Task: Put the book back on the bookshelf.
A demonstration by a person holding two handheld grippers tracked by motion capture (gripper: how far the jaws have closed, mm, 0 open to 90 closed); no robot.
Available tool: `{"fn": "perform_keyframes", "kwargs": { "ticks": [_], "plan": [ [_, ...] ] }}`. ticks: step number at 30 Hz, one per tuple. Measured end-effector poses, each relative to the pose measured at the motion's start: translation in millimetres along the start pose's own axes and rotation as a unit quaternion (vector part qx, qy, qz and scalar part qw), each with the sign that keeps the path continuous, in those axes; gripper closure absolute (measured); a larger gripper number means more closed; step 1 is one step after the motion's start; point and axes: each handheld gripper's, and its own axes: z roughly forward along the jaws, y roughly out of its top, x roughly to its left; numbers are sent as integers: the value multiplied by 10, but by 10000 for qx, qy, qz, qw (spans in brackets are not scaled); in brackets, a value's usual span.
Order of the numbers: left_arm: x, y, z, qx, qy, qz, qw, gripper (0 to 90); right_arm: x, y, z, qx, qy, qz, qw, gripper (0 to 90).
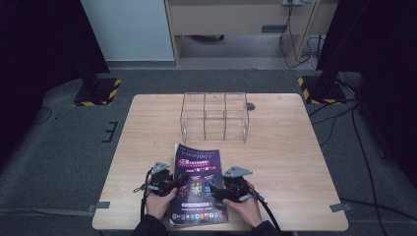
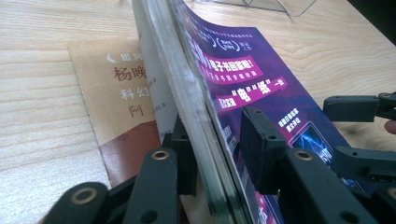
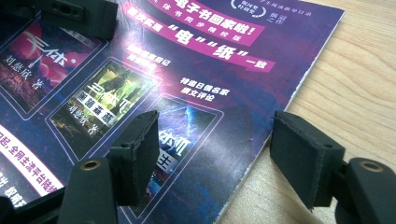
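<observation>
A person's two hands each hold a black two-jaw gripper over a purple magazine [image 1: 197, 184] that lies on the near part of a pale wooden table [image 1: 285, 147]. The left gripper [image 1: 173, 183] sits at the magazine's left edge. In the left gripper view its jaws stand on either side of the lifted stack of pages [image 2: 194, 107], one jaw under the raised edge and the other above the purple cover; the lower jaw meets the pages, while a narrow gap shows between the upper pad and the cover, so the jaws are not yet pressing the magazine. A brown inner page [image 2: 116, 93] with printed characters lies flat on the table just to the left of that gripper's jaws. The right gripper [image 1: 223, 189] sits at the magazine's right edge. In the right gripper view its jaws are spread wide and grip nothing: one jaw hovers over the cover [image 3: 187, 84], the other over bare wood just past the edge. Beyond both grippers, well past the magazine's far end, stands a clear plastic organiser [image 1: 214, 117] with compartments.
</observation>
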Motion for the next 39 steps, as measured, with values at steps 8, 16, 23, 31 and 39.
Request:
{"fn": "perform_keyframes", "kwargs": {
  "ticks": [8, 16, 23, 31, 39],
  "plan": [
    [-47, 23, -28, -44, 34, 1, 10000, 771, -10, 0, 0, -23, 42, 62, 10000, 307],
    [-180, 88, -130, -365, -147, 153, 9991, 828, -99, 7, -100, -211, 108, 177, 9996, 260],
    [-267, 155, -237, -643, -304, 308, 9970, 830, -217, 27, -214, -395, 219, 348, 9984, 246],
    [-393, 245, -466, -1106, -446, 722, 9902, 831, -262, 64, -287, -628, 387, 436, 9963, 243],
    [-508, 290, -610, -1329, -515, 958, 9851, 831, -241, 148, -316, -757, 590, 417, 9945, 236]
  ]
}}
